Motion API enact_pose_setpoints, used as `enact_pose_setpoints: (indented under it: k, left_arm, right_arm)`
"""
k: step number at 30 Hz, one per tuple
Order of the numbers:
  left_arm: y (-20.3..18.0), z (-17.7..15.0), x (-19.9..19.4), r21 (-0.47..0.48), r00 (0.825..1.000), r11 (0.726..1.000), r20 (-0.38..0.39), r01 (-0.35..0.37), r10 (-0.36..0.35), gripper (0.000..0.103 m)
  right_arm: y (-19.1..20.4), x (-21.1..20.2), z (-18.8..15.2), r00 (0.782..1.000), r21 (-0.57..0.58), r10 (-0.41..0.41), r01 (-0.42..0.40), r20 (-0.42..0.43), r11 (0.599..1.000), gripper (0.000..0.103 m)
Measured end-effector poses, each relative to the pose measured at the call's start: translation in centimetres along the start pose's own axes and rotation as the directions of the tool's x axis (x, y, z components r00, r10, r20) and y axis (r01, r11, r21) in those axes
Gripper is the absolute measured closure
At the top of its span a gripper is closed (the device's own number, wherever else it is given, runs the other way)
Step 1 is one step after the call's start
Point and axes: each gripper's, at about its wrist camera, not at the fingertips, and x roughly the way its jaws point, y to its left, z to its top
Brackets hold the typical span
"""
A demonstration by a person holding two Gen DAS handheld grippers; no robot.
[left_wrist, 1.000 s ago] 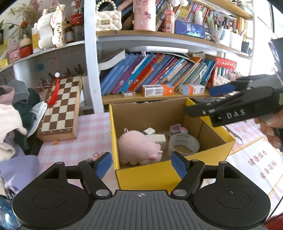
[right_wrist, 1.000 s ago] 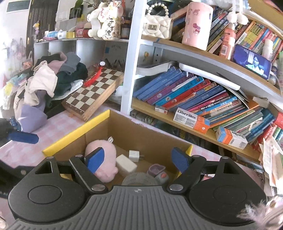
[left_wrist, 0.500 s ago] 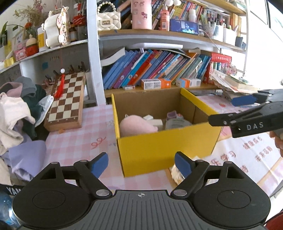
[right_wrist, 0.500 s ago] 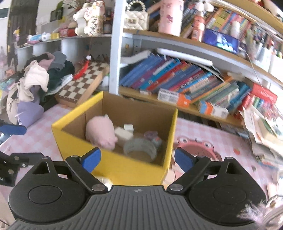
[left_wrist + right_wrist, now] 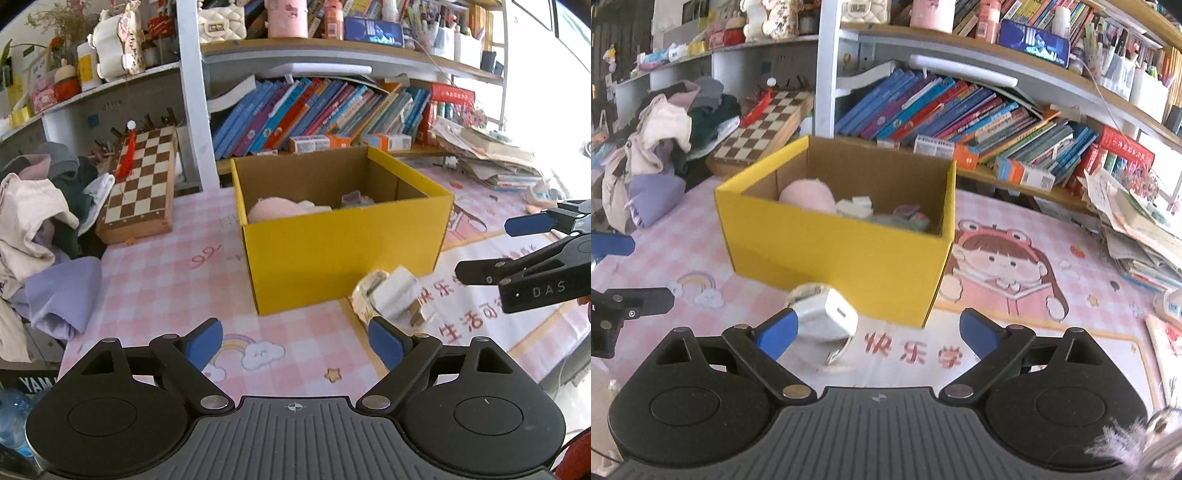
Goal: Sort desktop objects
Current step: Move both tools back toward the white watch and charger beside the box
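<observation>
So the white boxy charger plug [image 5: 827, 317] is sitting on top of a roll of pale tape [image 5: 369, 291], both on the pink checkered tablecloth of the table [image 5: 155, 280], just beside the front corner of the open yellow cardboard box [image 5: 343, 240]. Inside that box you've got a pink plush toy [image 5: 807, 195], a white block [image 5: 855, 205] and a purplish-grey thing next to it that's too blurry to name.

Your right claw [image 5: 877, 330] has just been opening up and its jaws stand wide, nothing pinched; the charger sits right by its left blue pad [image 5: 777, 332], can't tell if it touches. Your left claw [image 5: 295, 343] has been opening as well, jaws spread wide over bare tablecloth, with the tape roll just past its right blue pad [image 5: 386, 341].

Further out: a wooden chessboard [image 5: 142, 184] leaning left of the box, a pile of clothes [image 5: 40, 221] at the left edge, and leaning books on the shelf [image 5: 942, 110] behind.
</observation>
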Motion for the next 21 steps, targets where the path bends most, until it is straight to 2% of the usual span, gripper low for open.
enact_pose_setpoints:
  k: [10,17,21]
  left_arm:
    - [-1.3,-2.0,0.8,0.057,0.997,0.998,-0.071,0.019,-0.015,0.01]
    - [-2.3,-3.2,1.5,0.087,0.992,0.995,-0.123,0.039,-0.028,0.01]
    - [-2.6,-3.2,1.7,0.102,0.991,0.994,-0.134,0.042,-0.028,0.01]
  right_arm:
    - [2.1,0.6,-2.2,0.996,-0.008,0.012,-0.013,-0.087,1.0,0.007]
    - [3.1,1.4,-3.8,0.986,0.005,0.035,-0.035,-0.164,0.999,0.007]
    - [3.1,1.3,-3.7,0.988,0.007,0.03,-0.029,-0.152,1.0,0.007]
